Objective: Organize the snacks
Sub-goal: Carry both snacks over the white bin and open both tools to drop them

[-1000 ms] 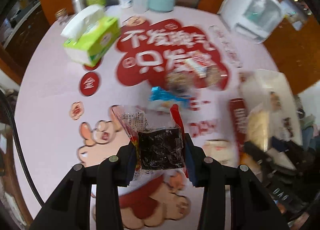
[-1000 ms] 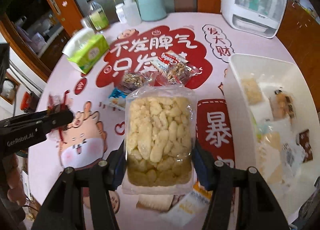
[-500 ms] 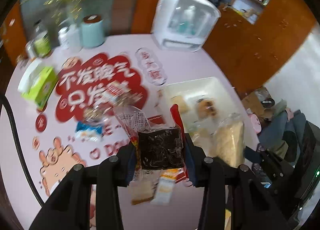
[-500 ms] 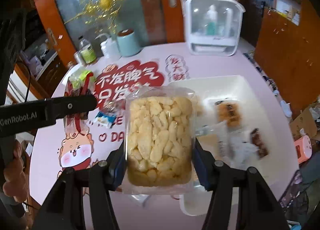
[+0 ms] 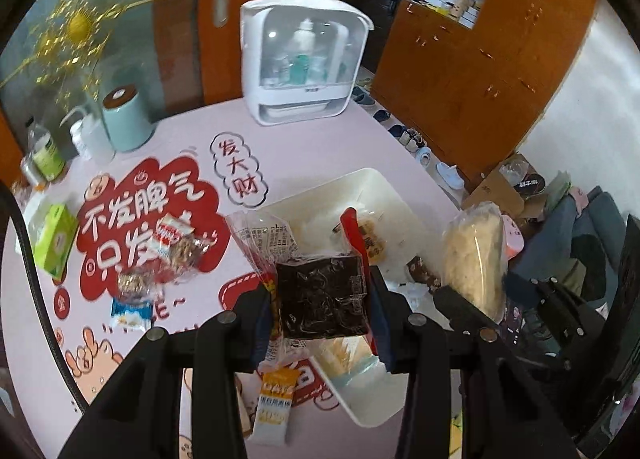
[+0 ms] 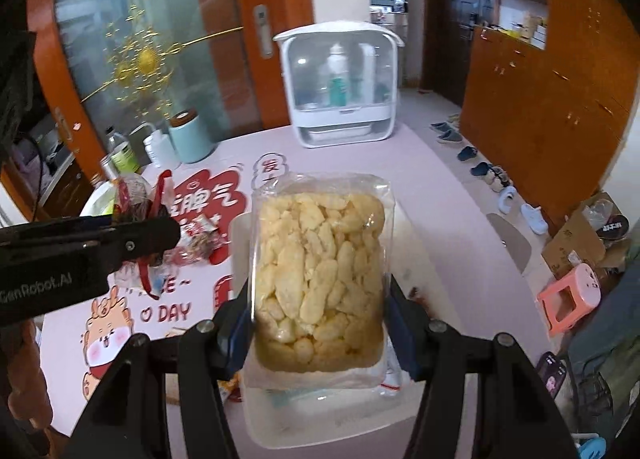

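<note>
My left gripper (image 5: 322, 299) had its jaws nearly closed, pinching a dark snack packet (image 5: 322, 295) at frame centre. My right gripper (image 6: 320, 299) held its jaws partly apart, clamped on a clear bag of puffs (image 6: 320, 275) filling mid-frame. Behind both lay the white tray (image 5: 396, 195) on the pink table (image 5: 192, 131). Farther up, a white cabinet (image 5: 304, 59) stood at top centre.
</note>
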The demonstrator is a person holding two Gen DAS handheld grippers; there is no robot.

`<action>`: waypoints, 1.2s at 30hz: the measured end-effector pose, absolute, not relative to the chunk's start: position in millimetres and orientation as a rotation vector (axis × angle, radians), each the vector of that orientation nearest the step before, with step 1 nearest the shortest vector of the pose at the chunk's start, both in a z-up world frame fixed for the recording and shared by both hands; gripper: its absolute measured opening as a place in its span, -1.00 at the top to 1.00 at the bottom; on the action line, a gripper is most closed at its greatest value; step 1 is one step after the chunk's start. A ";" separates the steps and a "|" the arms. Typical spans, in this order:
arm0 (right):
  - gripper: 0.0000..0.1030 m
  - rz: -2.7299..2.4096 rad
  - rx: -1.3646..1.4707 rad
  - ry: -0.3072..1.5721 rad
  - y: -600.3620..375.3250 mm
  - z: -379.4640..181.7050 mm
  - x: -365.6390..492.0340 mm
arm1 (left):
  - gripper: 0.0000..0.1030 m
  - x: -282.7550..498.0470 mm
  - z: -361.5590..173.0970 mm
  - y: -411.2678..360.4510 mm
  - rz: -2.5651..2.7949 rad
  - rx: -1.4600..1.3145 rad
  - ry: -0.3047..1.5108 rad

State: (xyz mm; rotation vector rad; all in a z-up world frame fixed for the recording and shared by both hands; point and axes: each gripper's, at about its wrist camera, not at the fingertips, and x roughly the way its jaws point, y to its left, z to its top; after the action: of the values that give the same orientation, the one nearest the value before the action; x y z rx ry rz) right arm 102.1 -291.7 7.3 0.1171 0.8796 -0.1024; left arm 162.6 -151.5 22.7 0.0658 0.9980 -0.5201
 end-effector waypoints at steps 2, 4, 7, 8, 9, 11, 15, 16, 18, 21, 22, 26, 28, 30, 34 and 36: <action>-0.15 -0.117 0.124 0.884 -301.9 4.1 104.1 | 0.21 163.3 22.6 -164.5 -0.517 0.091 0.990; -0.15 -0.127 0.130 0.889 -309.1 0.4 106.1 | 0.21 164.5 21.0 -177.0 -0.515 0.117 0.985; -0.15 -0.138 0.131 0.900 -317.7 -5.6 106.4 | 0.21 167.1 15.7 -192.5 -0.511 0.149 0.986; -0.15 -0.142 0.133 0.906 -321.2 -8.1 107.2 | 0.21 168.0 13.1 -197.2 -0.510 0.157 0.989; -0.15 -0.145 0.135 0.910 -323.4 -10.0 107.8 | 0.21 168.3 11.5 -200.8 -0.510 0.162 0.993; -0.15 -0.150 0.138 0.918 -328.3 -13.6 108.7 | 0.21 170.3 6.7 -207.7 -0.512 0.169 1.005; -0.15 -0.167 0.135 0.925 -334.6 -17.9 109.3 | 0.20 172.3 -2.1 -217.1 -0.511 0.193 1.020; -0.15 -0.168 0.136 0.928 -335.6 -19.2 109.9 | 0.20 172.2 -3.3 -218.5 -0.511 0.197 1.022; -0.15 -0.171 0.138 0.935 -336.9 -22.0 111.3 | 0.20 173.1 -7.0 -220.7 -0.511 0.206 1.027; -0.15 -0.176 0.129 0.944 -335.5 -24.9 113.5 | 0.19 174.3 -12.3 -223.5 -0.502 0.226 1.033; -0.15 -0.174 0.127 0.950 -335.2 -26.4 114.0 | 0.18 174.4 -14.3 -224.9 -0.498 0.235 1.034; -0.15 -0.170 0.131 0.973 -334.8 -32.4 115.9 | 0.02 178.4 -19.9 -228.2 -0.485 0.258 1.038; -0.15 -0.168 0.127 0.989 -333.3 -36.0 117.1 | -0.41 180.1 -21.7 -229.7 -0.492 0.273 1.037; -0.15 -0.163 0.129 1.021 -333.0 -42.0 119.2 | -0.73 179.6 -21.6 -229.0 -0.506 0.276 1.030; -0.37 -0.160 0.133 1.054 -331.2 -51.4 118.3 | -0.74 176.4 -22.3 -225.5 -0.499 0.288 1.024; -0.63 -0.183 0.108 1.038 -329.2 -49.9 115.9 | -0.74 175.3 -24.7 -222.5 -0.490 0.294 1.031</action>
State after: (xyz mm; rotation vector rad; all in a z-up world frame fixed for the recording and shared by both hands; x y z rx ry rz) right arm 115.9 -329.2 -49.9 0.1084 1.0381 -0.1826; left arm 175.3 -222.5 -24.7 0.2936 1.0309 -0.4897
